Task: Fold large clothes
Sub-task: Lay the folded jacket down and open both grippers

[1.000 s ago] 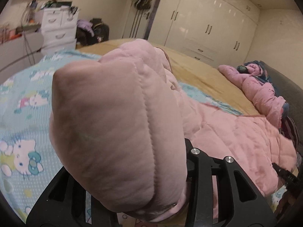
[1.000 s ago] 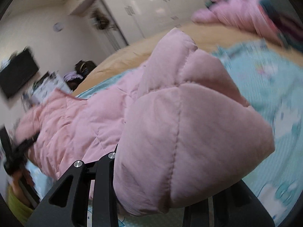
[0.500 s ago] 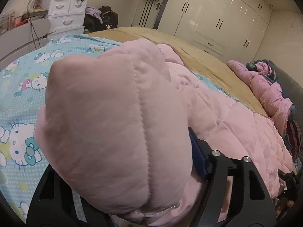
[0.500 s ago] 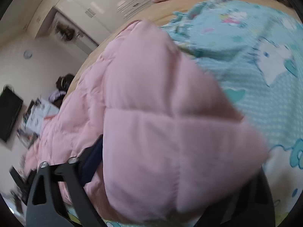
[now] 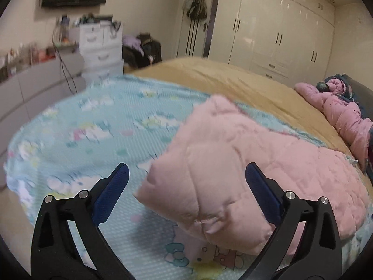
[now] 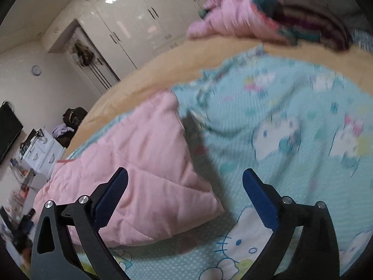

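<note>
Claws first: the left claw (image 5: 185, 179) stands wide with nothing between its blue pads, and the right claw (image 6: 185, 182) is just as wide and empty, where half a second ago each was clamped on a thick fold of the pink padded jacket (image 5: 244, 168). Both have let go and backed off, so the jacket now lies on the Hello Kitty sheet (image 5: 77, 135), its near folded corner just ahead of the left claw and its quilted edge just ahead and to the left of the right one (image 6: 144, 170). That release suggests one fold has just been laid down; the bundle looks puffy and may spring open, so the next fold probably needs a fresh grip on an outer edge. Beyond the jacket the tan bedspread (image 5: 233, 81) runs back, with another pink garment heaped (image 5: 345, 116) at its far right, and farther off stand the white wardrobe doors (image 5: 279, 30).
</note>
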The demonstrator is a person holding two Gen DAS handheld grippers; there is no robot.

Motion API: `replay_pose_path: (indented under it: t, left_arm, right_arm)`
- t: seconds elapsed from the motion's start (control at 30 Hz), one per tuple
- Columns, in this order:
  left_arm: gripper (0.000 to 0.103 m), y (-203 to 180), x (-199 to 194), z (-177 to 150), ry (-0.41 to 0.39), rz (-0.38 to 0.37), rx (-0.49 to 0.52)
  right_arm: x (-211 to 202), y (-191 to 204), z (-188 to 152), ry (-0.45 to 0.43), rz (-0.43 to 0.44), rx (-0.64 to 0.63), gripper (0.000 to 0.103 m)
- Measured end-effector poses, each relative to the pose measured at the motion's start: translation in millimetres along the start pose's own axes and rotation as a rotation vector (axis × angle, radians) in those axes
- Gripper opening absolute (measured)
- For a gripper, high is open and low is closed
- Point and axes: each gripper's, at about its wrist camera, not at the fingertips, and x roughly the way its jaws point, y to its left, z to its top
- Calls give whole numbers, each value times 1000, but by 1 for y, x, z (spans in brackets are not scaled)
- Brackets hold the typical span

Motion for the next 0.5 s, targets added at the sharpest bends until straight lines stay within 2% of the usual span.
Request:
replay_pose_path:
  t: [0.13, 0.33, 0.4, 0.5]
  left_arm:
    - [94, -7, -34, 10, -56, -16, 37]
    - [94, -17, -70, 5, -85, -49, 91]
    - [94, -19, -74, 1, -72, -58, 96]
    - [94, -25, -83, -8, -55, -85, 115]
  right_arm:
    - [-27, 35, -1, -76, 24, -154, 99]
    - [-57, 98, -11, -113, 72, -394, 99]
    - [-65, 112, -16, -117, 77, -435, 99]
    - [-66, 128, -32, -64, 62, -471, 99]
